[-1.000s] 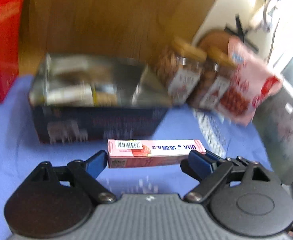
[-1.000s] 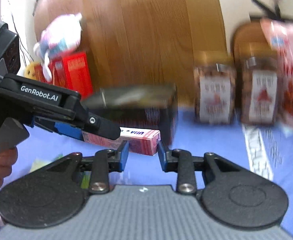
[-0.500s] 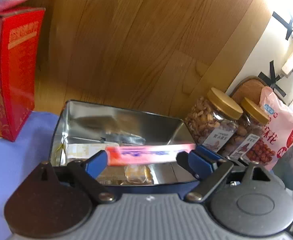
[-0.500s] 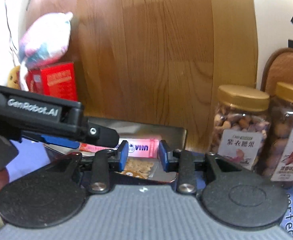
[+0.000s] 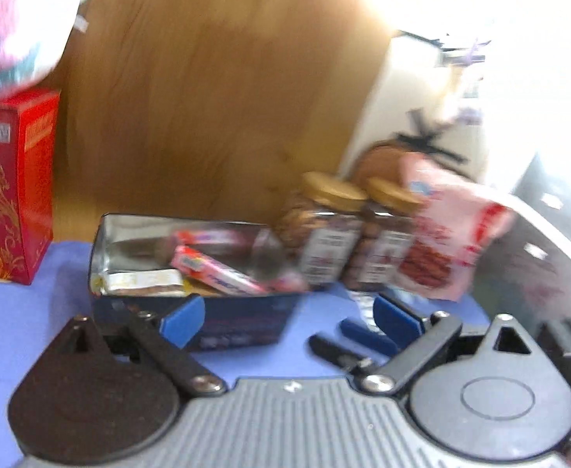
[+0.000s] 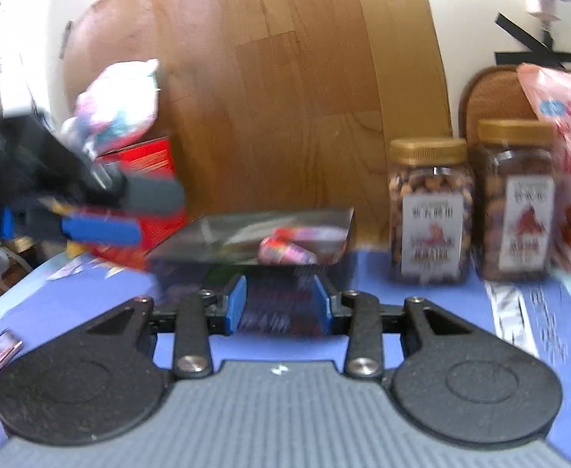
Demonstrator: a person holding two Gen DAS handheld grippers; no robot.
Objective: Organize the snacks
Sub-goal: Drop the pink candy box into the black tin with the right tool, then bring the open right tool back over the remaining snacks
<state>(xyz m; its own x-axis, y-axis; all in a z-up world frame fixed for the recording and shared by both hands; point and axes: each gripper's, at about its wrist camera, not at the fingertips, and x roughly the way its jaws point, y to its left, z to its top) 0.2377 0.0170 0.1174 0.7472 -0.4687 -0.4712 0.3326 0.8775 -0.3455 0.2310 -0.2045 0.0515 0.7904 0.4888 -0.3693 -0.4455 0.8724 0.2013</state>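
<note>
While both tongs are opening with nothing between them, the left tongs (image 5: 289,318) gape wide. The right tongs (image 6: 279,308) stand narrower. A pink candy box (image 5: 215,271) lies in the far metal tin (image 5: 137,230).

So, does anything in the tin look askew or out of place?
Yes: the pink candy box lies slanted in the tin, one end propped on other snacks rather than flat. Nothing looks spilled or damaged, though the pictures are blurred.
</note>
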